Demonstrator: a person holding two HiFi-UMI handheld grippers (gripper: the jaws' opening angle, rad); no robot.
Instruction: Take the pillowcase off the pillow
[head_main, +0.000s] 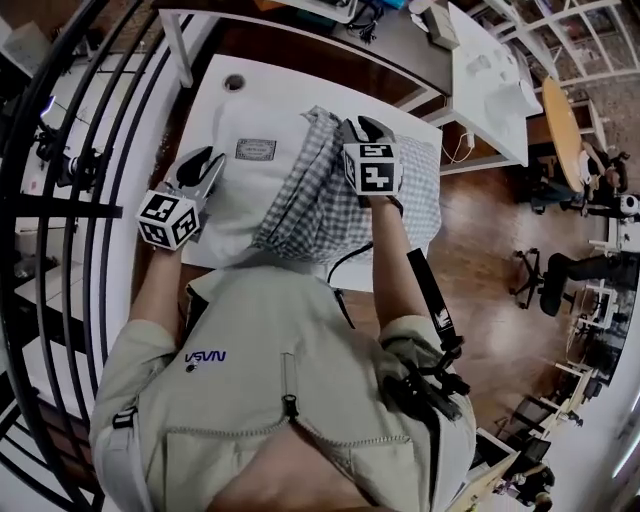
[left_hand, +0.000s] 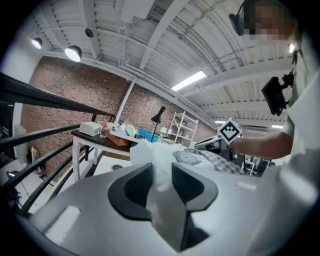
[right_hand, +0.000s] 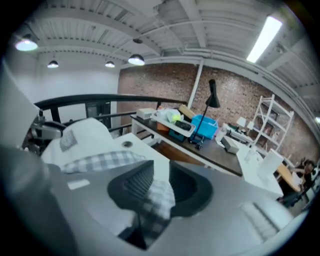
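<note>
I'm at the gripping step. The pillow (head_main: 240, 190) lies across the white surface (head_main: 262, 92), bare on its left half. The pillowcase (head_main: 320, 205), a grey check, is bunched over the middle and right half, so I judge it about half off.

My left gripper (left_hand: 162, 172) is at the pillow's bare left end. In the left gripper view its fingers (left_hand: 136, 184) stand parted, with white pillow cloth filling the gap between them. I can't see the pads biting in, so I read it as released around the pillow, not clamped.

My right gripper (right_hand: 161, 176) is over the right part of the pillowcase. Its fingers (right_hand: 141, 181) are also parted. A fold of check cloth runs up between them and brushes the pads, but it looks loose rather than pinched.

Next I'd clench both. The left has to hold the pillow only, and the right has to take the check cloth alone, with no stuffing caught behind it. Then I'd draw the right away from the left, along the pillow's length, so the pillowcase slides off the far end.

The risk, as I judge it, is the right closing on too thin a fold and slipping. The pillow may also drag along the surface if the left grip is shallow.
</note>
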